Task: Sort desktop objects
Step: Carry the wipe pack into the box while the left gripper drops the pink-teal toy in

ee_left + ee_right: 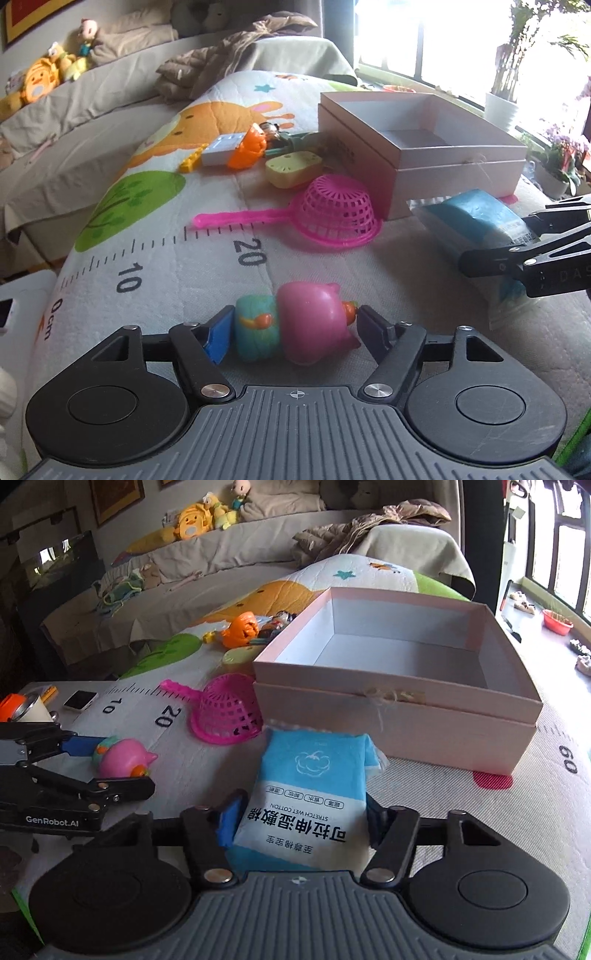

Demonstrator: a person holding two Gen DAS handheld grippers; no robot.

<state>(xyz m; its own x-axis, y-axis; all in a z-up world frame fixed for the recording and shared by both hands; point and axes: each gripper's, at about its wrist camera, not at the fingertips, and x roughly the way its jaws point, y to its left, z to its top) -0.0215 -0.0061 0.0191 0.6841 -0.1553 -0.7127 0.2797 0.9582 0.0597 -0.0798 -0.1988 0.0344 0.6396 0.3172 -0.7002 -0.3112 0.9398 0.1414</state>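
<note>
Right wrist view: right gripper [301,818] fingers clasping "STRETCH WET COTTON" pack [306,797]; "GenRobot.AI" left gripper [293,328] around pig toy [295,326].

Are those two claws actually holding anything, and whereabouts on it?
Left gripper clamps the pink-and-teal plastic pig toy end to end; right gripper grips the blue wet-cotton packet by its sides.

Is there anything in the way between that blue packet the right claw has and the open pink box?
Nothing visible does. The blue wet-cotton packet sits between the right gripper fingers, directly before the open pink box. The pink strainer lies off to the left.
</note>
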